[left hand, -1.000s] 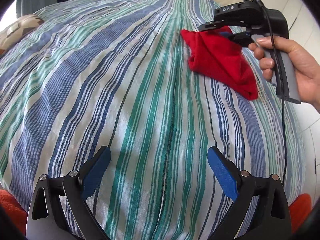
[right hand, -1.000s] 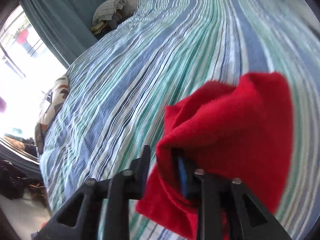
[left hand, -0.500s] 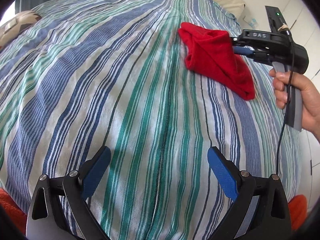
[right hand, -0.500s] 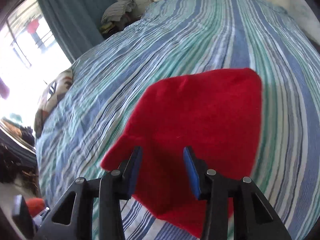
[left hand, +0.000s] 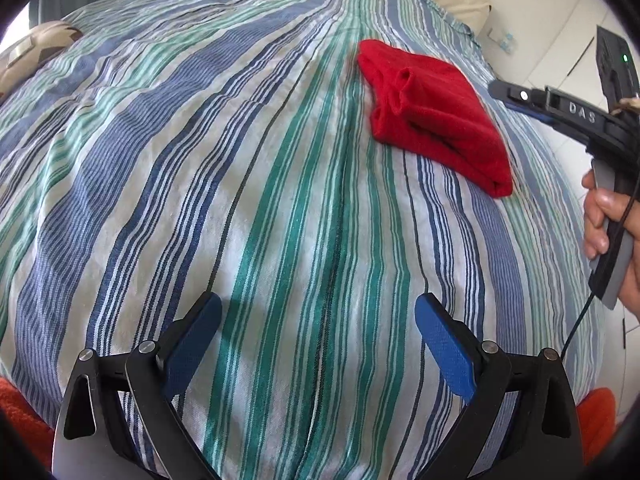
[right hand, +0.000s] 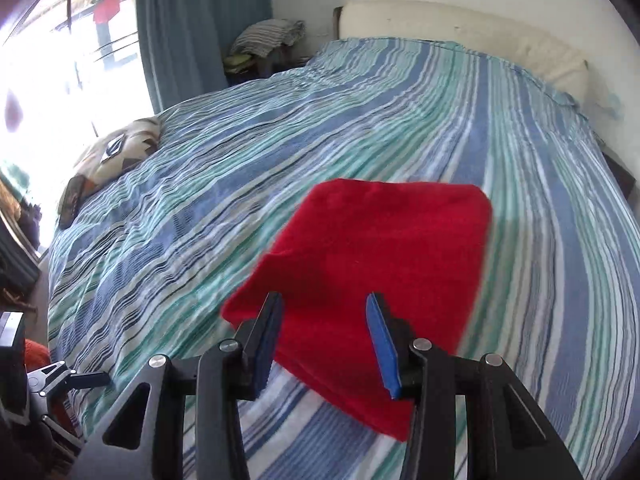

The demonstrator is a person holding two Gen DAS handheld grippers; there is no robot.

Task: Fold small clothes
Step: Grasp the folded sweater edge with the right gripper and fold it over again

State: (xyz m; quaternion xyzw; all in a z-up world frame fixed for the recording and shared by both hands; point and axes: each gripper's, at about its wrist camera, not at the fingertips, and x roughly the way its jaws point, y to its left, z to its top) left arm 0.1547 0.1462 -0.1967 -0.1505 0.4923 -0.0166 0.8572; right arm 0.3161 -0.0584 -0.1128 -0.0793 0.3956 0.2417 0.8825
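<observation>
From my left wrist camera I see the hand (left hand: 612, 232) gripping the right gripper (right hand: 323, 334) off to the side of the red cloth (left hand: 436, 116); my right camera shows instead the curtain (right hand: 200, 28), window and patterned pillow (right hand: 116, 152). The cloth lies folded on the striped bedspread (left hand: 280, 208), toward the headboard side. Nothing blocks it. My right jaws stand partly apart, empty, the cloth beyond them. My left gripper (left hand: 318, 334) gapes wide over bare bedspread, holding nothing.
</observation>
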